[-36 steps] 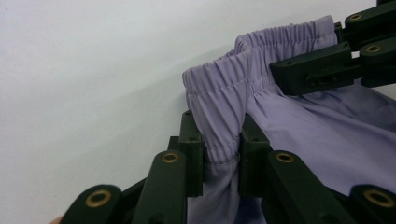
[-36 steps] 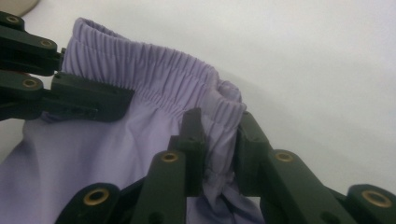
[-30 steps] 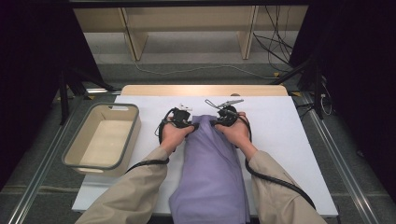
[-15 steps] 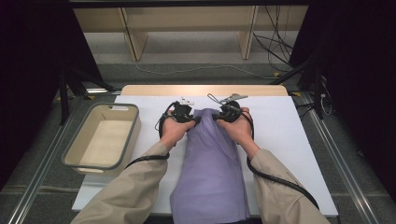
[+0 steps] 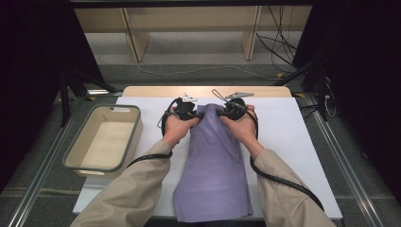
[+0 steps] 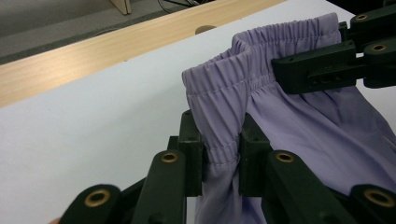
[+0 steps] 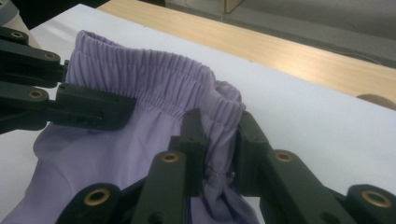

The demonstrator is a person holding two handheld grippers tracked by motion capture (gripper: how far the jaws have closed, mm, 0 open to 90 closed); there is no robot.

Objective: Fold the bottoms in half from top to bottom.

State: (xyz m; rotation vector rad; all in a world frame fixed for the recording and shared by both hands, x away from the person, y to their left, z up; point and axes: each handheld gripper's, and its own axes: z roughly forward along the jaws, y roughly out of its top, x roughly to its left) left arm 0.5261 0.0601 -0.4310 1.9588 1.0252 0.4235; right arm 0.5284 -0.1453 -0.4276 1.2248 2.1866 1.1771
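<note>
a pair of lilac trousers (image 5: 215, 170) lies lengthwise down the middle of a white table (image 5: 293, 142), its elastic waistband (image 5: 210, 109) at the far end and the leg hems at the near edge, close to the person's body. the long axis of the garment runs straight away from the person, between the two forearms in tan sleeves.

the left gripper (image 5: 187, 109) is clamped on the left corner of the waistband; in the left gripper view its two black jaws pinch the gathered elastic (image 6: 219, 135) between them. the right gripper (image 5: 231, 109) is clamped on the right corner in the same way, the ruched band (image 7: 215, 140) squeezed between its jaws. each gripper also appears in the other's view, biting the band from the opposite side. both tools sit side by side at the same far end, level with each other and equally near the cloth, with the waistband bunched and raised a little off the table between them.

the rest of the trousers trails from the grippers back toward the person, so any lift or pull would likely carry the whole length by its top edge. a beige plastic tub (image 5: 78, 158) stands to the left, well apart from the cloth.
</note>
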